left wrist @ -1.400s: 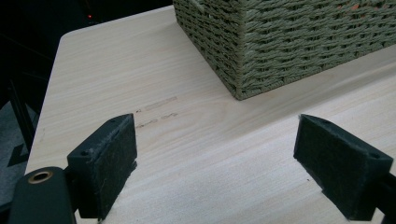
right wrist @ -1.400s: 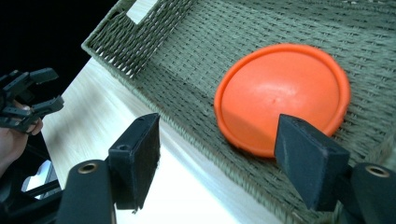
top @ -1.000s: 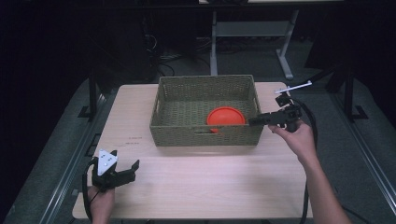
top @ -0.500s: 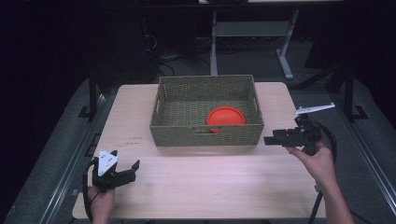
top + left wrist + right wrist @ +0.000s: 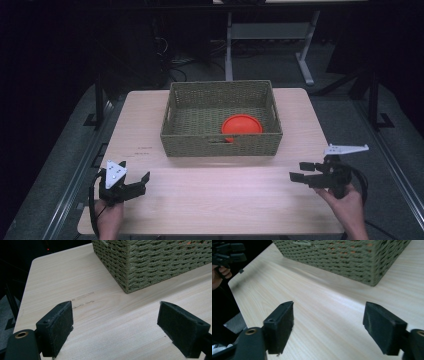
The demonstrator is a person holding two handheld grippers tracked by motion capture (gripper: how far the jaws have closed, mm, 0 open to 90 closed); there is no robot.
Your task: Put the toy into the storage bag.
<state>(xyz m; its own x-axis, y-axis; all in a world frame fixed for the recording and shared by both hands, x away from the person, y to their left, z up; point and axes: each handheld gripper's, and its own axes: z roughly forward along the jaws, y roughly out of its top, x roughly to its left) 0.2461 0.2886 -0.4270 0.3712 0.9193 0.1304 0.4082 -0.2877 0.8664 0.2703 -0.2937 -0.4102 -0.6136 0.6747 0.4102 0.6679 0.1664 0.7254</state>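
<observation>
The orange disc (image 5: 242,124) lies partly hidden behind the near wall of the woven basket (image 5: 220,145), so its shape is perhaps a plate's.

A pale wooden surface (image 5: 215,200) carries the things. A woven green basket (image 5: 220,142) sits directly on its far half.

basket (image 5: 220,145): centre of the frame, on the surface (image 5: 220,200)
disc (image 5: 241,124): in the basket, lower right part
left claw (image 5: 132,186): lower left
right claw (image 5: 304,172): lower right
</observation>
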